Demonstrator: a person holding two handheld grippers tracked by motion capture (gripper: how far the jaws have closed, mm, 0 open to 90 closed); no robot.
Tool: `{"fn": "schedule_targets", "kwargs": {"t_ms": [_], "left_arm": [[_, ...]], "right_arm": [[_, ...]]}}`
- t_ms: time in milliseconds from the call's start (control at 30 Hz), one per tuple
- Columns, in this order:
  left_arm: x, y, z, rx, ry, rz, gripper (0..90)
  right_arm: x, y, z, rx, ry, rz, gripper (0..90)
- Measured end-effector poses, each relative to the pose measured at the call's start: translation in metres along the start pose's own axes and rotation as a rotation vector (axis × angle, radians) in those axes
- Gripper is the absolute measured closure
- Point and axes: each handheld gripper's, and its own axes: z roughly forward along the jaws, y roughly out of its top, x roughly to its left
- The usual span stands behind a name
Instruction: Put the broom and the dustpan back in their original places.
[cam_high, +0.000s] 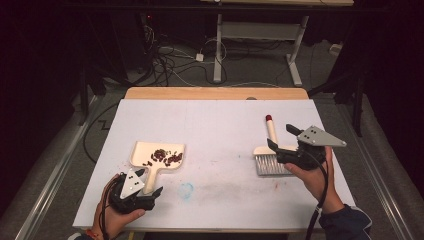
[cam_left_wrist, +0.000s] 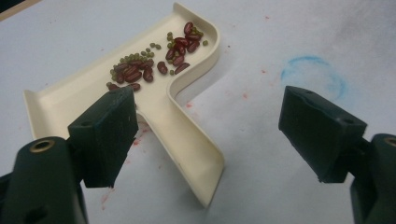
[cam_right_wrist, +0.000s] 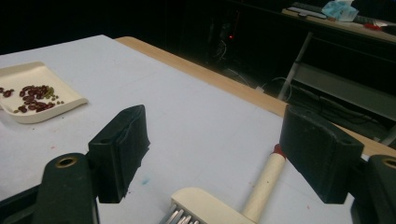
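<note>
In the high view, a cream dustpan (cam_high: 159, 156) lies flat on the white surface (cam_high: 220, 130) at the left, a heap of dark beans (cam_high: 163, 156) in its tray and its handle pointing toward the left claw (cam_high: 156, 194), which sits just beside the handle end. At the right a cream brush (cam_high: 270, 152) with a red-tipped handle lies on the surface, the right claw (cam_high: 281, 137) poised right by it. In the left gripper view, the left claw (cam_left_wrist: 212, 135) stands wide open with nothing gripped; the dustpan (cam_left_wrist: 154, 100) handle runs between its jaws, untouched, with red and green beans (cam_left_wrist: 154, 60) in the tray beyond. In the right gripper view, the right claw (cam_right_wrist: 219, 151) is likewise wide open and empty, the brush (cam_right_wrist: 219, 207) lying below and between its jaws, and the dustpan (cam_right_wrist: 32, 91) well apart at the far left.
</note>
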Motion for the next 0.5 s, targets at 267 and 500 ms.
{"fn": "schedule_targets", "kwargs": {"t_ms": [267,500], "left_arm": [[0.000,0.000,0.000,0.002,-0.001,0.002,19.2],[0.000,0.000,0.000,0.004,0.002,0.006,19.2]], "right_arm": [[0.005,-0.005,-0.009,-0.026,0.005,-0.046,24.4],[0.010,-0.013,-0.015,-0.032,0.025,-0.072,24.0]]}}
